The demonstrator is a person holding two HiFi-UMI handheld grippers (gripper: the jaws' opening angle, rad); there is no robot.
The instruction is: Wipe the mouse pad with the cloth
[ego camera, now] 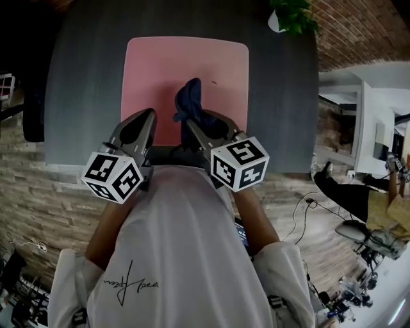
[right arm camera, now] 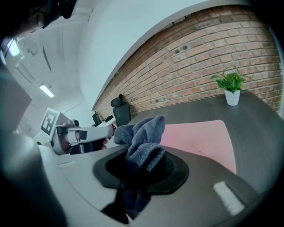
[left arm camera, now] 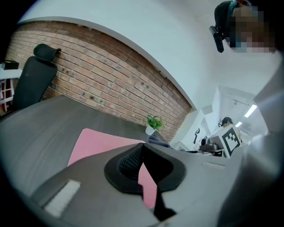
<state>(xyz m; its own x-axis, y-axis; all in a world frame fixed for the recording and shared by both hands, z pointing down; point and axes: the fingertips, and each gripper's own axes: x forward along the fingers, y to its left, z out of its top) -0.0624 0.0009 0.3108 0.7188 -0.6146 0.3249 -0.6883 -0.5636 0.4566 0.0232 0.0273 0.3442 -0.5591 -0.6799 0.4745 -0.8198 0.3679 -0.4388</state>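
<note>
A pink mouse pad (ego camera: pixel 186 64) lies flat on the grey table (ego camera: pixel 83 83); it also shows in the gripper views (left arm camera: pixel 95 144) (right arm camera: pixel 199 135). My right gripper (ego camera: pixel 191 122) (right arm camera: pixel 144 155) is shut on a bunched dark blue cloth (ego camera: pixel 189 99) (right arm camera: pixel 142 133), which sticks out past the jaws over the pad's near half. My left gripper (ego camera: pixel 148 116) (left arm camera: pixel 142 148) hovers over the pad's near left part. Its jaw tips meet and nothing is between them. The two grippers are side by side, close to the table's front edge.
A small potted plant (ego camera: pixel 291 16) (right arm camera: pixel 231 86) stands at the table's far right corner. A black office chair (left arm camera: pixel 33 75) sits at the table's far left, against a brick wall. The table's front edge runs just under both grippers.
</note>
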